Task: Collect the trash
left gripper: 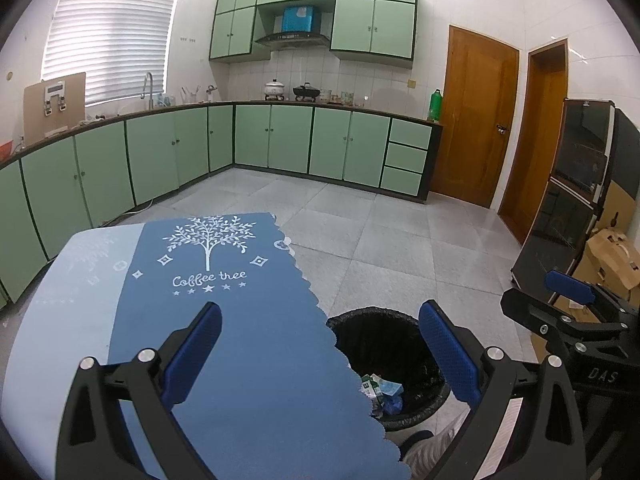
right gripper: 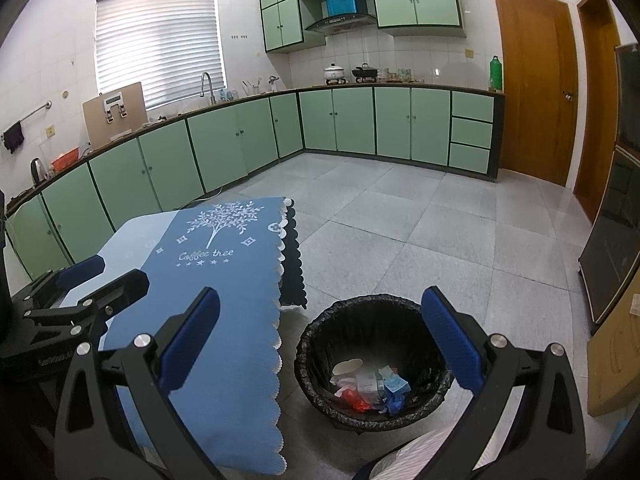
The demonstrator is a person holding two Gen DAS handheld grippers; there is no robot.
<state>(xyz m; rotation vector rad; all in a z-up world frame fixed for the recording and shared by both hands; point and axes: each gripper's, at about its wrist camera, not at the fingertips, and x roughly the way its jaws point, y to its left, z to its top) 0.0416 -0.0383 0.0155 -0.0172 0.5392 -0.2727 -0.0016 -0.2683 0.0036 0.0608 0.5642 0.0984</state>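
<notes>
Blue-padded fingers on both grippers are spread wide with nothing between them. Left gripper (left gripper: 320, 356) hangs over the blue "Coffee tree" cloth (left gripper: 240, 320) on the counter, right gripper (right gripper: 320, 344) over the black-lined bin (right gripper: 320, 332) on the floor just beside it. Trash (right gripper: 370, 386) sits in the bin bottom: crumpled wrappers, a small carton, something red.

Left tongs (left gripper: 320, 356): blue-padded fingers spread wide, holding nothing. Right tongs (right gripper: 320, 344): fingers likewise spread wide, empty. Both sets sit side by side, pointing forward.
</notes>
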